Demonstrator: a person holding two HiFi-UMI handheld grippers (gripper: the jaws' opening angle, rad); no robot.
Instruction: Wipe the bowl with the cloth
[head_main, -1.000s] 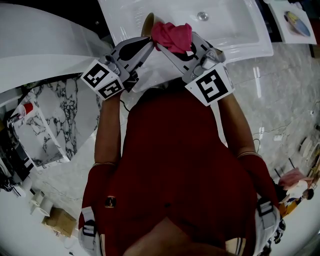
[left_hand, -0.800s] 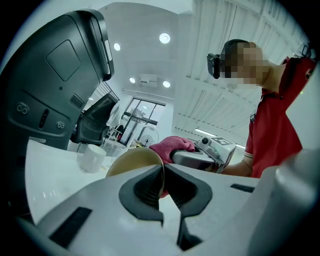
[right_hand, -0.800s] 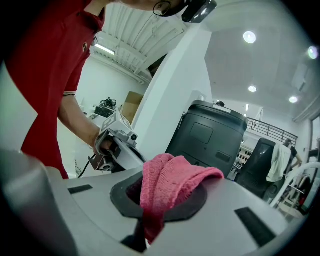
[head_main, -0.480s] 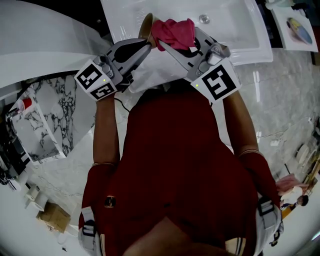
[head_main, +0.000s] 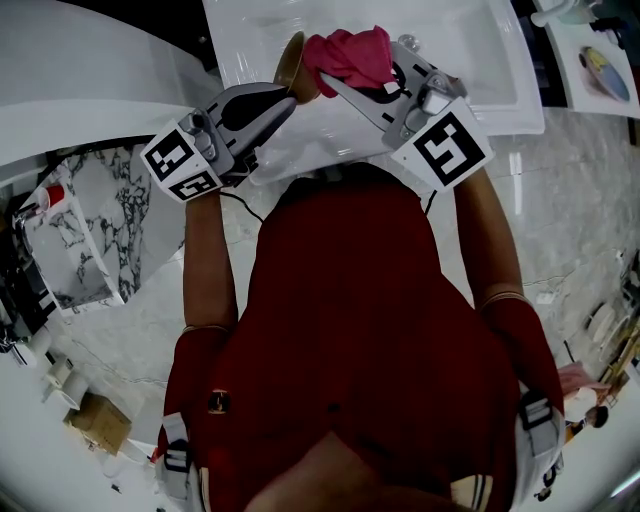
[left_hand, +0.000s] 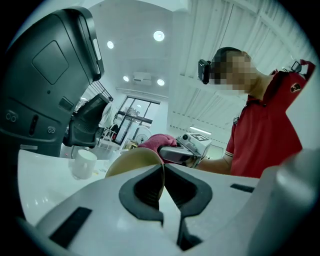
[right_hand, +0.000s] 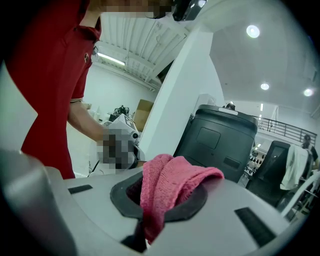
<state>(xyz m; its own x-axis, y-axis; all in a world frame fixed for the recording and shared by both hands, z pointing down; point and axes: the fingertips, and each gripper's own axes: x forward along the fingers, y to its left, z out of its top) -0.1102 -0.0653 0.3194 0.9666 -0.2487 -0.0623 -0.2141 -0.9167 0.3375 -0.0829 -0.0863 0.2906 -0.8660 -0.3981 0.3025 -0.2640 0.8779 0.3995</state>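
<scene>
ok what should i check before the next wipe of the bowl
1. Left gripper shut on the bowl rim: ok.
2. Right gripper shut on the cloth: ok.
3. Cloth against the bowl: ok, they meet in the head view.
4. Bowl held over the sink: ok.
5. Which part of the bowl is wiped: cannot tell.

Bowl (head_main: 291, 62) left of cloth (head_main: 350, 55), just beside it, both over the sink (head_main: 480, 70), bowl in left hand-held gripper (head_main: 291, 94), cloth in right hand-held gripper (head_main: 335, 82)
</scene>
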